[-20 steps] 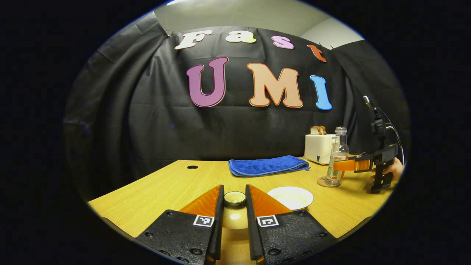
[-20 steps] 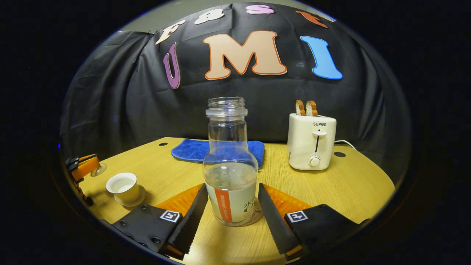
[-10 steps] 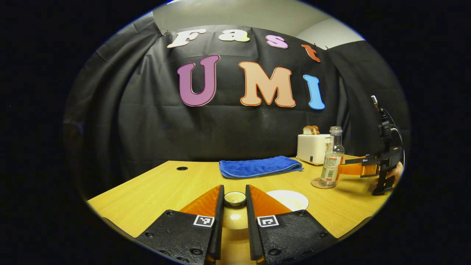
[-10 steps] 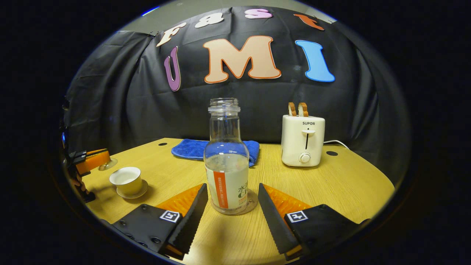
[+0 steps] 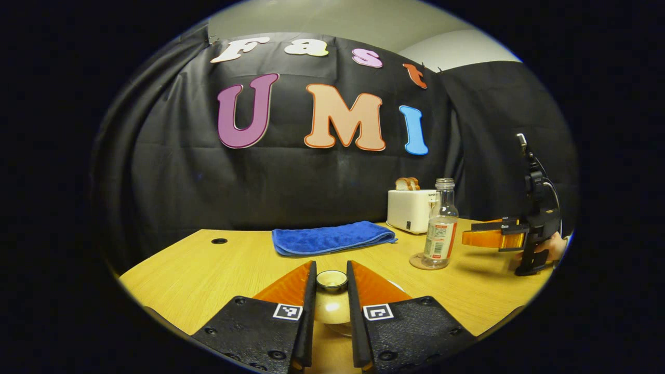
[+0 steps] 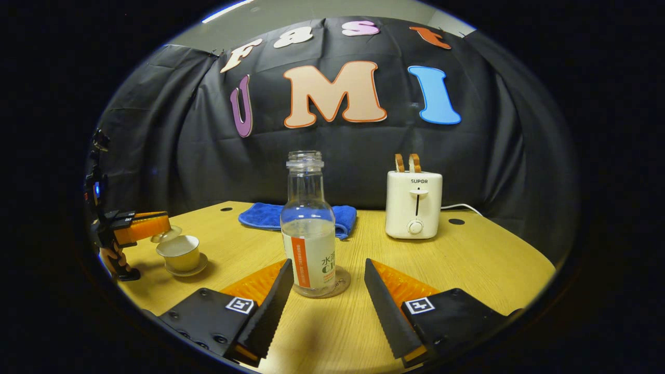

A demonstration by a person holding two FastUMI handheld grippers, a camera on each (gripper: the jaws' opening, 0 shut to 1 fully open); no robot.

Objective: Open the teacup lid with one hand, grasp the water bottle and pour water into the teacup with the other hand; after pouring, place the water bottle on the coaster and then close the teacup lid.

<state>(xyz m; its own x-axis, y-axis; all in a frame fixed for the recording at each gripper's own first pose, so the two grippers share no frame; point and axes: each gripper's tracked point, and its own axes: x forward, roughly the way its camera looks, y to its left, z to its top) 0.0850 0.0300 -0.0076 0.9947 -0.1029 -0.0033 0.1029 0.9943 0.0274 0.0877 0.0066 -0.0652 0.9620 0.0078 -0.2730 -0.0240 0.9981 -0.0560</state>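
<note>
Left gripper [image 5: 331, 296] clamps the lid [image 5: 331, 280]; right view shows it over the cup [image 6: 179, 252], right gripper [image 6: 324, 296] apart behind the bottle [image 6: 308, 228].

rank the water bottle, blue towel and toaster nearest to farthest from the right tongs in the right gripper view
1. Water bottle, on its coaster just past the open tongs.
2. Blue towel, behind the bottle, towards the left.
3. Toaster, back right; close to the towel's depth, so the order is unsure.

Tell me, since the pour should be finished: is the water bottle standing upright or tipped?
Upright. The water bottle stands on the coaster, mouth up and uncapped, between the right gripper fingers, which stand apart from it.
</note>
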